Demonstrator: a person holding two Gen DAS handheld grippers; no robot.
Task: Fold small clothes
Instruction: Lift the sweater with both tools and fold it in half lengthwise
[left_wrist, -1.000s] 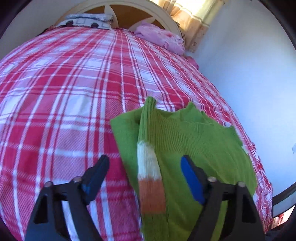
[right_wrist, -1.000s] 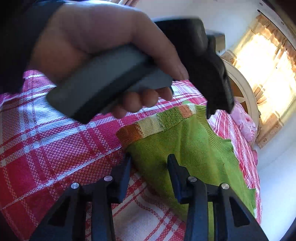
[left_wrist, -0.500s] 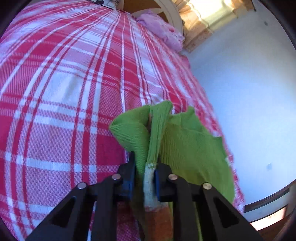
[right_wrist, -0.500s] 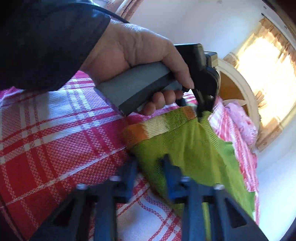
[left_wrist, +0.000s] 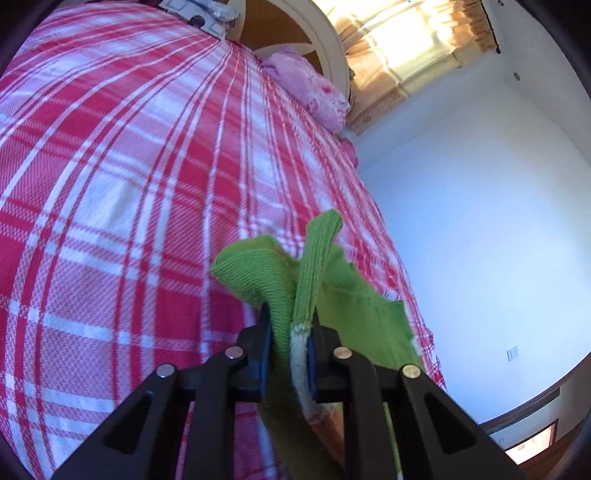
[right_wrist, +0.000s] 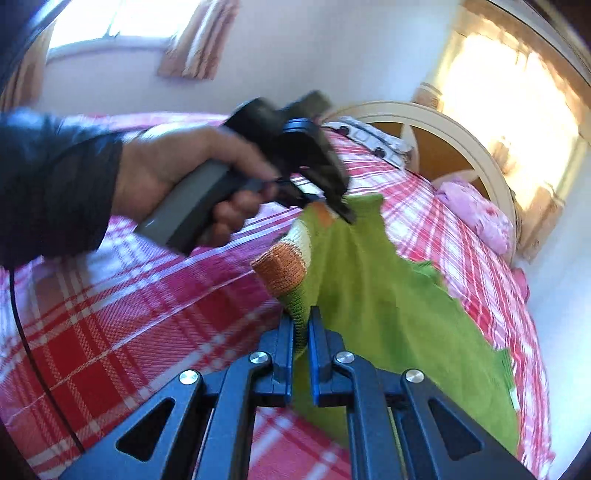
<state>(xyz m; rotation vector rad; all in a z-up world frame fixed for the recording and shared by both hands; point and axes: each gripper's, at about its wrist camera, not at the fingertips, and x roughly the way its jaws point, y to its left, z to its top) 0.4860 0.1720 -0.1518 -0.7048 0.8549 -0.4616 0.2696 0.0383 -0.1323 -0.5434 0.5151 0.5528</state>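
Green sweater (right_wrist: 380, 295) | long axis toward headboard (right_wrist: 461, 140) (both grippers clamped)

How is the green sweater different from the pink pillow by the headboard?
The green sweater is knitted, with orange and white stripes on one edge; the pink pillow has a flowery print. The sweater is pinched by the left gripper and right gripper and partly lifted; the pillow lies untouched at the far end. Both are on the red plaid bedspread.

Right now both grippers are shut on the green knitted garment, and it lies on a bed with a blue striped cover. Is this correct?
Not quite: the bed cover is red and white plaid, as the left wrist view shows. The rest holds: left gripper and right gripper are shut on the green knitted garment.
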